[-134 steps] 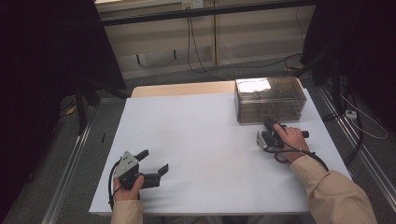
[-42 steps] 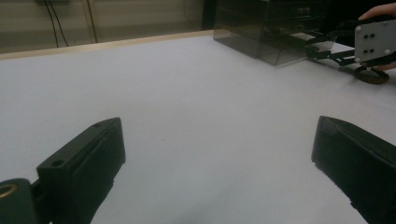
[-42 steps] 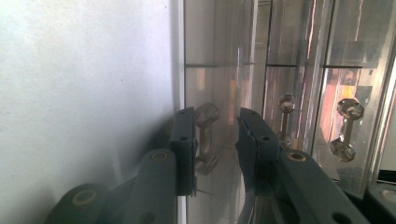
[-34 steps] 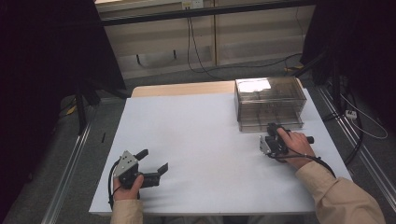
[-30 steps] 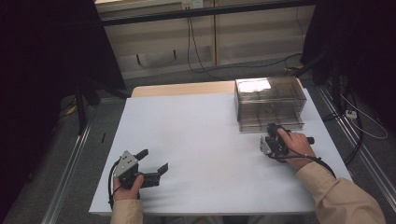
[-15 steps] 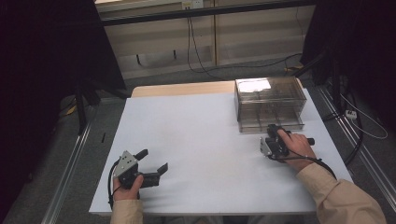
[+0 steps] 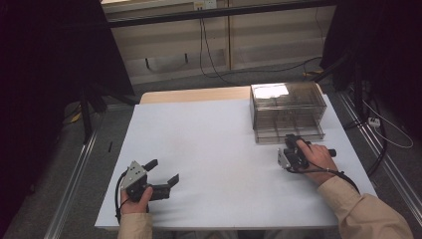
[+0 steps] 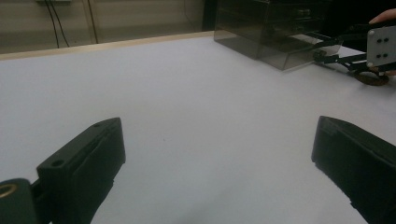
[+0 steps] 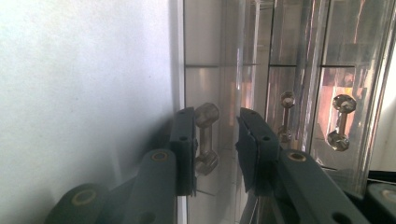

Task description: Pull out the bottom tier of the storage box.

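The left gripper [image 7: 160, 175] rests low in the person's left hand [image 7: 135, 198], its two black jaws spread wide with bare space between the fingertips. The right gripper [image 7: 290, 145] lies rolled onto its side in the right hand [image 7: 314, 155], the sleeved forearm trailing back behind it. Its jaws (seen close in the right gripper view) stand narrowly apart, one pad [image 9: 187, 149] against a small handle [image 9: 206, 138], the other pad just clear of it.

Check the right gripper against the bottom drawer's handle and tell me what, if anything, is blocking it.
Nothing visible blocks it. The right gripper already has its jaws either side of the bottom drawer's handle on the clear drawer unit. One pad looks against the handle; a gap remains at the other.
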